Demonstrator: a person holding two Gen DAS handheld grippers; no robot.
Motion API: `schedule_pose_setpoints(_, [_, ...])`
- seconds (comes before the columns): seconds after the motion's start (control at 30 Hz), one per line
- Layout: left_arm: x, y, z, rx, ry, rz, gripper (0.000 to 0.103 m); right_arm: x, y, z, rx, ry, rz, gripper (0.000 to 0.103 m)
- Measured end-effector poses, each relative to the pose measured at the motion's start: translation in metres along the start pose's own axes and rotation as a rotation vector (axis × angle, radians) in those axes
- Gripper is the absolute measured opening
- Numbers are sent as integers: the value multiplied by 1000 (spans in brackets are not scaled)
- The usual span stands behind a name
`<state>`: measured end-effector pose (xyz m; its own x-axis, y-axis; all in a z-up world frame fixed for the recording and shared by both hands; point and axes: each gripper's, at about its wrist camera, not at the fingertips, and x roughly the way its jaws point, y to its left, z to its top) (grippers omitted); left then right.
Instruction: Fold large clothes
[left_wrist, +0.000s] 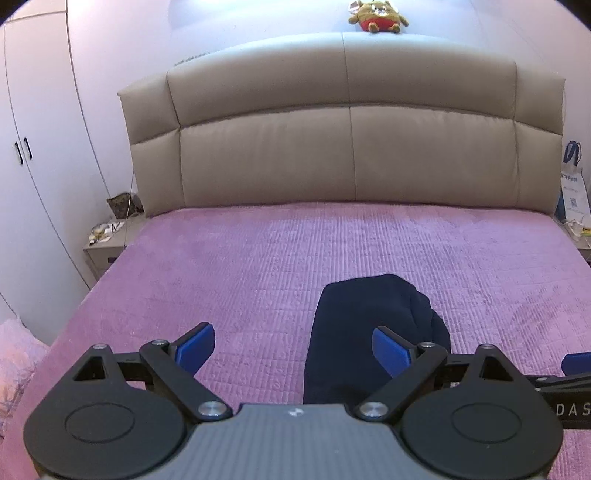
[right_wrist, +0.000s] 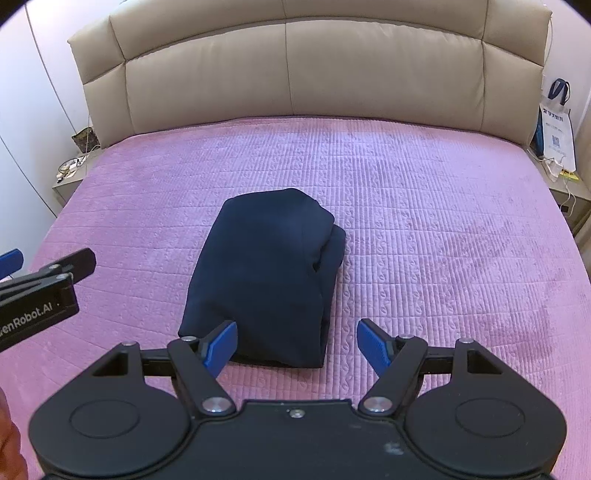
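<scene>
The dark navy garment (right_wrist: 266, 273) lay as a compact folded bundle near the middle of the bed (right_wrist: 443, 229), on the pink quilted cover, its narrow end toward the headboard (right_wrist: 288, 70). Both tongs were released and empty: the left tongs (left_wrist: 293, 349) hung above the cover just left of the bundle, and the right tongs (right_wrist: 297, 343) hung over its near edge, touching nothing that could be seen. Judging by the bundle's shape, the folding looked close to finished. A thicker layer bulged out along the right side, so a good finish would probably mean tucking that lump under or pressing it flat, gripping the cloth by an edge rather than the bulk, and keeping the pink cover out of the pinch. As for containers, a white tote bag (right_wrist: 557, 129) stood at the far right beside the bed; what it held could not be seen.
</scene>
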<state>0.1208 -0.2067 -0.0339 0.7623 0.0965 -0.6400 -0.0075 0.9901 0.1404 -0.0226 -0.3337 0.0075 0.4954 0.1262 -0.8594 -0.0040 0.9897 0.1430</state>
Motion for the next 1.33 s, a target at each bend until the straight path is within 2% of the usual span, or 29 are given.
schedule_pose_setpoints(0.37, [4,5,0,-35,32,-31,94,-3,-2,-2,12,1,-1,86])
schedule_pose_setpoints(0.53, [11,11,0,-67,75,-56,89,-4,-3,-2,16,1,-2,86])
schedule_pose_setpoints(1.23, [15,4,-5,-33,71,-48,88,6,-6,-1,38,29,11,86])
schedule_pose_setpoints(1.33, [17,5,-5,-22,75,-75,88,6,-5,-1,35,24,11,86])
